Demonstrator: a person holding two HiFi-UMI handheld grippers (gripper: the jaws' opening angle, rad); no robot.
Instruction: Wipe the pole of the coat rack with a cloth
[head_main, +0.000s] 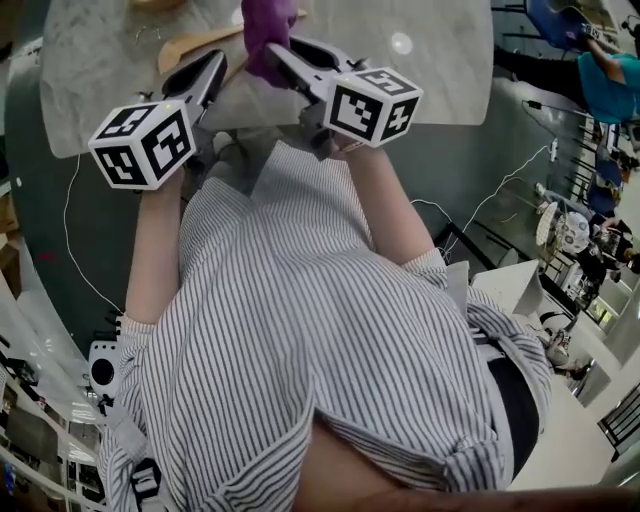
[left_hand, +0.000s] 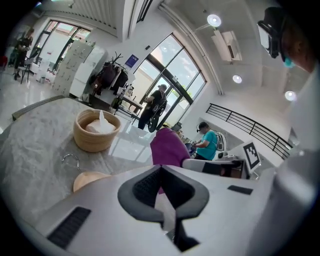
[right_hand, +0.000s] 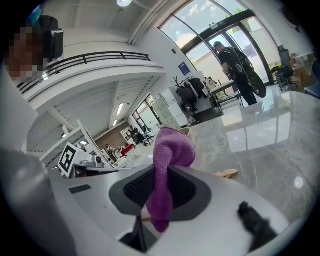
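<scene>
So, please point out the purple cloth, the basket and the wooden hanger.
purple cloth (right_hand: 172, 150): right gripper view, upper fold.
basket (left_hand: 92, 144): left gripper view, outer wall.
wooden hanger (left_hand: 89, 181): left gripper view, shoulder.

Grey marble table (left_hand: 30, 150) bears a bowl (left_hand: 96, 132) and hanger (left_hand: 90, 179).

A grey marble table top (head_main: 90, 90) carried a pale wooden coat hanger with a metal hook (head_main: 195, 42). Farther along the table, beyond the hanger, stood a round woven basket (left_hand: 96, 137) with a white tissue (left_hand: 101, 124) in it. Over the table's near edge the left gripper (head_main: 212, 68) was on the left and the right gripper (head_main: 275, 52) on the right, close beside each other. A purple terry cloth (head_main: 265, 30) sat pinched between the right gripper's jaws, above the table. Its loose end stuck out past the tips, over the hanger's stretch of the table.
</scene>
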